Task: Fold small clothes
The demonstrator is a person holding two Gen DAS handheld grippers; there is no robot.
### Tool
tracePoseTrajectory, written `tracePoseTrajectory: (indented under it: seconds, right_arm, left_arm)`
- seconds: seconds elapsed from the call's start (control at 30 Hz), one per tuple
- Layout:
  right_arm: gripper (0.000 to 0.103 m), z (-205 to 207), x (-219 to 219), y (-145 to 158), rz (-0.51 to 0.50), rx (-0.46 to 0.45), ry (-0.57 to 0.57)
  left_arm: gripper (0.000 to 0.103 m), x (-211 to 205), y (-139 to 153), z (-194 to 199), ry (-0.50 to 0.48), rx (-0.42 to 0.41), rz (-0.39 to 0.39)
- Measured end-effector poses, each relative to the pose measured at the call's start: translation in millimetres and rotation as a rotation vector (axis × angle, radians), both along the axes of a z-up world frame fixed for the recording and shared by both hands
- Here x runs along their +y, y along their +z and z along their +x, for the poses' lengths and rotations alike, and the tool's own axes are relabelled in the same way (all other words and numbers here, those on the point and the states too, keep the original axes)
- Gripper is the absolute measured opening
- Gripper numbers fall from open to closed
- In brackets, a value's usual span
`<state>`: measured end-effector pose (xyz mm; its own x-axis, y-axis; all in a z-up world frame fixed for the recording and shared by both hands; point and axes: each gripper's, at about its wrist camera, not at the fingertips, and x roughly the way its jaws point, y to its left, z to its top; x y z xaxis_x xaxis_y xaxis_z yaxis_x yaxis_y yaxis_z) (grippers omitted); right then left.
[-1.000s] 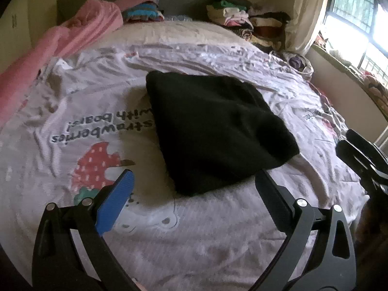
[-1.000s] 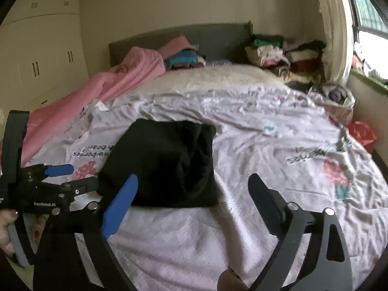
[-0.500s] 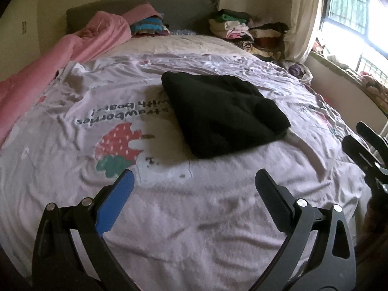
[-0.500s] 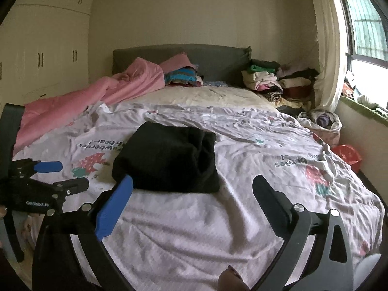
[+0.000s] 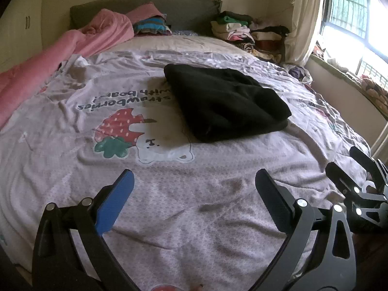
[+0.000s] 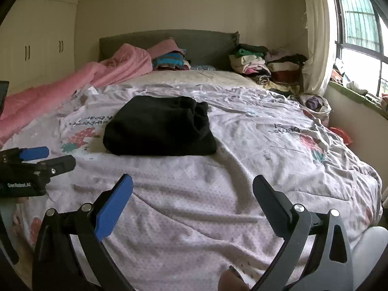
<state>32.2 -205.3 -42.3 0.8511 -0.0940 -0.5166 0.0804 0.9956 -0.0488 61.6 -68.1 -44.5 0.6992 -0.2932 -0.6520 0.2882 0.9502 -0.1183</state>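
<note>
black garment (image 5: 225, 106): folded into a thick pad, lying on the bed ahead of both sets of fingers, touching neither.
bedsheet (image 5: 184, 206): pale, wrinkled, strawberry and bear print just left of the garment; it lies under both grippers.
left gripper (image 5: 194, 189): fingers released, spread wide, nothing between them, short of the garment.
right gripper (image 6: 192, 191): fingers released, wide apart, empty, garment ahead and slightly left.
pink blanket (image 6: 72, 82): far left of the fingers.
clothes pile (image 6: 266, 65): by the headboard, far ahead to the right.
</note>
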Motion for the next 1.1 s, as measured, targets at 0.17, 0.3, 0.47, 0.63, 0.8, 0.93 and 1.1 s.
tracePoseTrajectory:
  seconds: [0.17, 0.3, 0.47, 0.63, 0.8, 0.93, 1.1]
  right_arm:
    - [0.099, -0.1, -0.7, 0.9, -0.002, 0.003, -0.002]
    - [0.099, 0.2, -1.4, 1.1, 0.002, 0.009, -0.007]
    - [0.099, -0.9, -4.3, 2.2, 0.001, 0.009, -0.011]
    - [0.099, -1.5, -4.7, 1.6, 0.003, 0.011, -0.009]
    - [0.099, -1.3, -4.4, 1.0, 0.001, 0.014, -0.007]
    - [0.099, -1.7, -3.7, 0.5, 0.001, 0.016, -0.005]
    - [0.099, -0.7, -2.7, -0.7, 0.0, 0.015, -0.005]
  left_arm:
    - [0.093, 2.3, 0.9, 0.0, 0.009, -0.003, 0.005]
    - [0.093, 3.8, 1.6, -0.2, 0.017, -0.005, 0.009]
    - [0.094, 3.5, 1.7, -0.1, 0.029, -0.001, 0.021]
    - [0.094, 4.2, 2.3, -0.1, 0.034, -0.003, 0.023]
    - [0.094, 3.5, 2.5, 0.3, 0.04, -0.003, 0.036]
    - [0.094, 3.4, 2.3, 0.8, 0.045, -0.002, 0.043]
    - [0.094, 3.2, 2.3, 0.8, 0.046, -0.002, 0.047]
